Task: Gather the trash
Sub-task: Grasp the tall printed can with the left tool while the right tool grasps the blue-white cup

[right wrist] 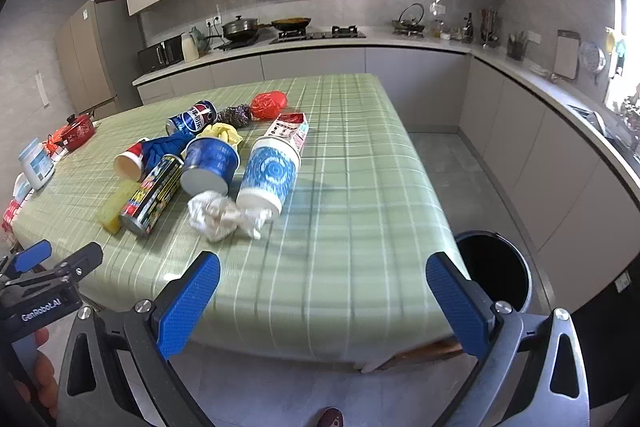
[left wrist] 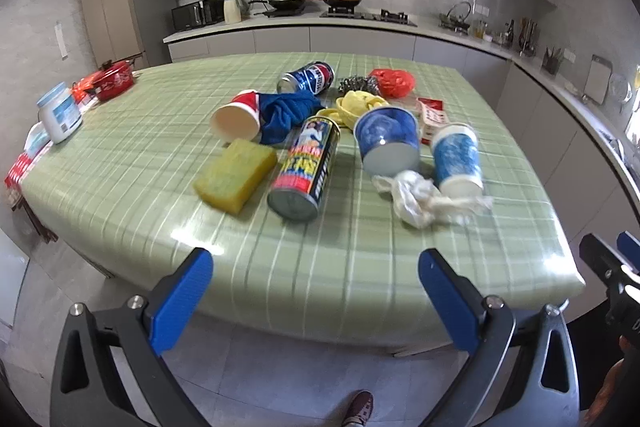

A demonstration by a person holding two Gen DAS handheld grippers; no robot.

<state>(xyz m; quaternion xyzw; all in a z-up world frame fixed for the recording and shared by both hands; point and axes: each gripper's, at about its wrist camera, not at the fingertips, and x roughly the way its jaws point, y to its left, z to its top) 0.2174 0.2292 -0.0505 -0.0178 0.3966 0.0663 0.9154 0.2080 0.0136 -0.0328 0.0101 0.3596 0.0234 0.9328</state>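
Observation:
Trash lies in a pile on the green checked table [left wrist: 120, 195] [right wrist: 360, 227]: a crumpled white tissue [left wrist: 420, 197] [right wrist: 224, 213], two blue paper cups [left wrist: 456, 159] [right wrist: 270, 173], a tall can [left wrist: 306, 167] [right wrist: 154, 195], a Pepsi can [left wrist: 308, 79] [right wrist: 192, 119], a red cup [left wrist: 238, 117], a yellow sponge [left wrist: 236, 175], a blue cloth [left wrist: 286, 113] and a red bag [left wrist: 392, 83] [right wrist: 269, 105]. My left gripper [left wrist: 316, 295] is open and empty at the near table edge. My right gripper [right wrist: 324, 299] is open and empty, also at the near edge. A black bin [right wrist: 496, 275] stands on the floor at the table's right corner.
A white jar [left wrist: 60, 113] and a red pot [left wrist: 114, 81] sit at the table's left end. A small carton [right wrist: 292, 131] lies behind the cups. Kitchen counters run along the back and right walls. The person's shoe [left wrist: 358, 407] shows below.

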